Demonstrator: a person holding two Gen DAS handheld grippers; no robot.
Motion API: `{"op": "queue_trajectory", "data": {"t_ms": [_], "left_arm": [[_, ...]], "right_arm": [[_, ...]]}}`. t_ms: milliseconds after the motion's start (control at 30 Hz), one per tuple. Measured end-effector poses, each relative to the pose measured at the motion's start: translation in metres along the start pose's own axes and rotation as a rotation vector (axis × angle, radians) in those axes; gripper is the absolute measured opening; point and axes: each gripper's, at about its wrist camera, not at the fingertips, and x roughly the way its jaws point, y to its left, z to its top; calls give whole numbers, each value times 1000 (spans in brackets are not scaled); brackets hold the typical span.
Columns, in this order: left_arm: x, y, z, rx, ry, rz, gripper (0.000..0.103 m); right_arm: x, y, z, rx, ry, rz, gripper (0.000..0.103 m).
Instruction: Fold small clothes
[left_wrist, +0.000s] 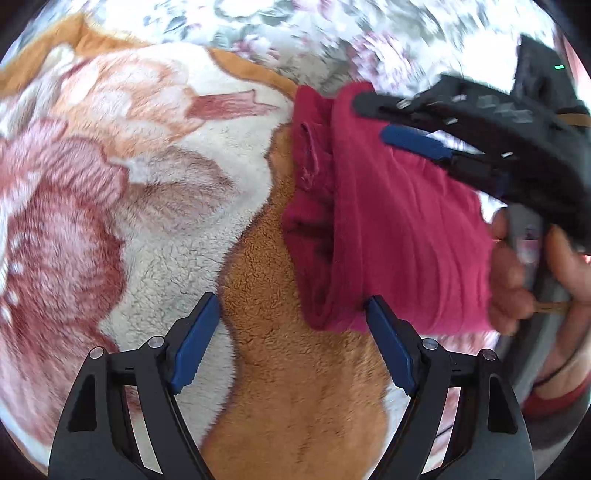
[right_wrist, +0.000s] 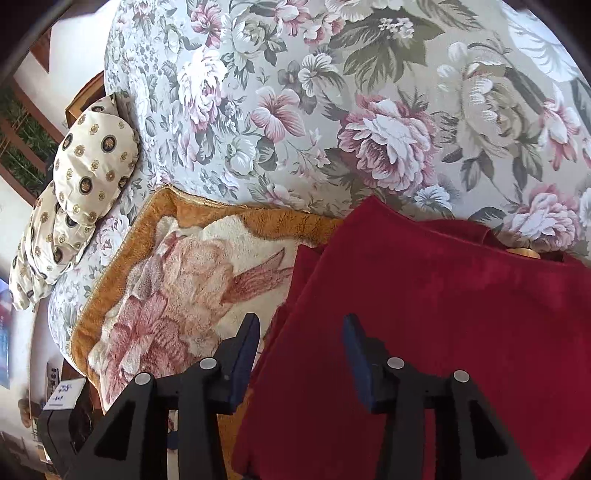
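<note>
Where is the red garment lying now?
The red fabric garment lies on the fleecy floral blanket, at its right edge beside the flowered bedspread.

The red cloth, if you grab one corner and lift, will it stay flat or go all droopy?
Probably droopy: the red cloth already lies in soft folds and wrinkles. It looks thin, so likely light. On the fuzzy blanket it would likely bunch rather than slide.

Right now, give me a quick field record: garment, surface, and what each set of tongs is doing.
garment: red garment, partly folded, lying flat
surface: fleece blanket over floral bedspread
left tongs: open, one pad at the garment's near edge, nothing gripped
right tongs: open above the garment's left edge, nothing gripped
nearby: patterned pillows
</note>
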Motion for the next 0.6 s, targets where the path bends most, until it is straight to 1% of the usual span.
{"op": "queue_trajectory", "data": {"t_ms": [67,133,200,267,333,400,500,600], "left_arm": [[-2,12,1,-66,-10,-49,82],[-5,19,2,-109,-18,-79,82],[-5,19,3,-98,-21,-72,82],[-6,14,2,-79,-32,-51,82],[-6,8,1,-48,-45,-31,82],[-7,2,0,-20,-44,-14,82],[-5,-3,-2,-7,-41,-14,82],[-1,-8,-3,-11,-37,-25,82]], "right_arm": [[16,6,9,-28,25,-64,45],[32,9,18,-37,66,-102,45],[43,11,25,-40,95,-134,45],[48,14,29,-52,101,-154,46],[49,13,29,-46,97,-149,46],[46,10,27,-21,93,-123,46],[39,6,23,-3,87,-96,46],[30,5,19,-12,84,-91,46]]}}
